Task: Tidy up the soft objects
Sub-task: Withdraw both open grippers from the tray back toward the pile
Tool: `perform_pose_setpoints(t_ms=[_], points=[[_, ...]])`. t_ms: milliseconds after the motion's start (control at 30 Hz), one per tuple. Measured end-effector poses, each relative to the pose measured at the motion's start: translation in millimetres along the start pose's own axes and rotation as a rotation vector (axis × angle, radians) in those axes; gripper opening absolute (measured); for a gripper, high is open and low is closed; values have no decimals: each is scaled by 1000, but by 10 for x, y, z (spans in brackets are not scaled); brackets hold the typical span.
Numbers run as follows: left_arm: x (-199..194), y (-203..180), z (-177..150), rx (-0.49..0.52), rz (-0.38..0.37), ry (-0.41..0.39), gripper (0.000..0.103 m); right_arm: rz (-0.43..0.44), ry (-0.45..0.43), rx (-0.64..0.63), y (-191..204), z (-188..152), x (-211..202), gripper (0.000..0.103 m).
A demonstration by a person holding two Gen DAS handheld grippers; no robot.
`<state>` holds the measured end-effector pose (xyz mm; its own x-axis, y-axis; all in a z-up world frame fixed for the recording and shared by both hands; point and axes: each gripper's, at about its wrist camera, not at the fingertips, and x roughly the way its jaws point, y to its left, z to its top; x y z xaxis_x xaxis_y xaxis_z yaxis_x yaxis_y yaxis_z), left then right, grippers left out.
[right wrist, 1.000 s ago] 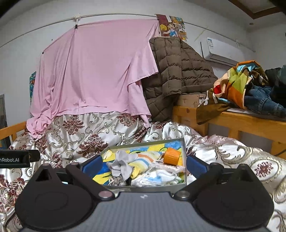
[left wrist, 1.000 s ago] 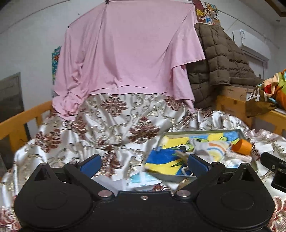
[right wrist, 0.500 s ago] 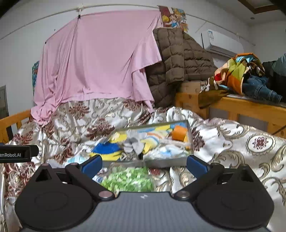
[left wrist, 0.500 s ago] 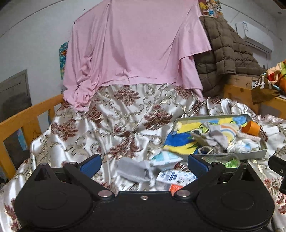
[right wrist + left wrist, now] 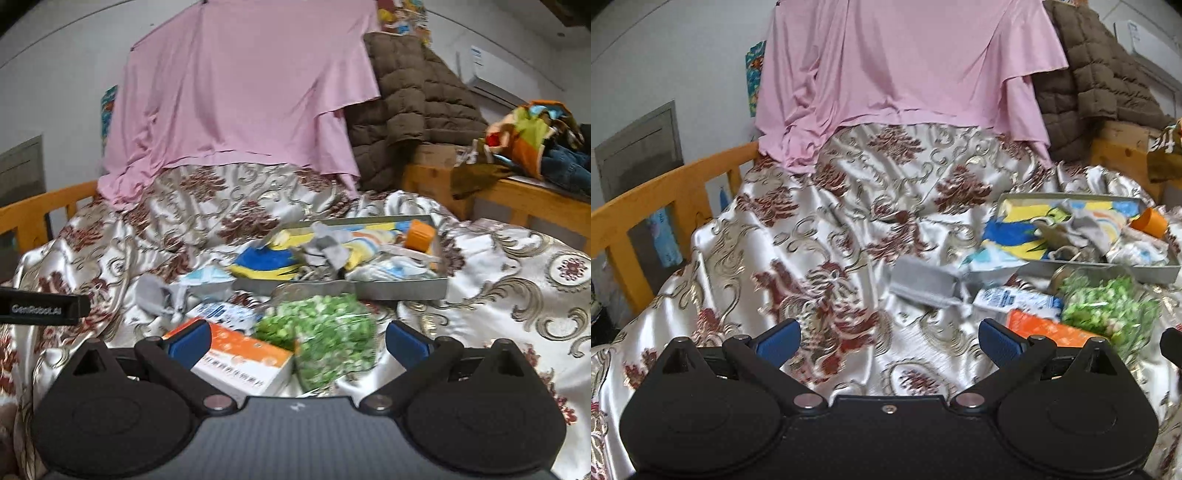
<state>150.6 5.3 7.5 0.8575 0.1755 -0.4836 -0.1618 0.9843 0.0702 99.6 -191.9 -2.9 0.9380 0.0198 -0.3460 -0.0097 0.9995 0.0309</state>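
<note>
left gripper (image 5: 889, 338): I've got it spread wide over the bedspread (image 5: 820, 258), holding nothing
right gripper (image 5: 298, 341): also spread wide, empty; green bag (image 5: 321, 339) and orange box (image 5: 240, 360) sit between its fingers, contact unclear
tray (image 5: 399, 288): on the bed beyond the bag; holds yellow-blue cloth (image 5: 269, 263), grey sock (image 5: 328, 251), orange cup (image 5: 419, 234)
loose: grey cloth (image 5: 923, 282) and blue-white pack (image 5: 1012, 300) left of the tray
</note>
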Motion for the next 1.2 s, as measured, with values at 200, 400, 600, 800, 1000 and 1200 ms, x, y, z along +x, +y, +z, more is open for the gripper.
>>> perform_pose_setpoints(t_ms=[200, 400, 600, 800, 1000, 1200], points=[[83, 112, -87, -5, 38, 23, 102, 34, 14, -54, 127, -73, 69, 103], [175, 182, -141, -20, 55, 47, 102, 59, 24, -78, 189, -107, 149, 103], [215, 189, -168, -10, 57, 53, 102, 76, 36, -101, 247, -136, 202, 103], [259, 236, -186, -28, 65, 61, 102, 98, 36, -111, 291, -140, 235, 103], [276, 258, -189, -34, 63, 59, 102, 113, 42, -106, 310, -148, 287, 103], [299, 250, -177, -30, 63, 58, 102, 129, 40, -114, 344, -155, 320, 103]])
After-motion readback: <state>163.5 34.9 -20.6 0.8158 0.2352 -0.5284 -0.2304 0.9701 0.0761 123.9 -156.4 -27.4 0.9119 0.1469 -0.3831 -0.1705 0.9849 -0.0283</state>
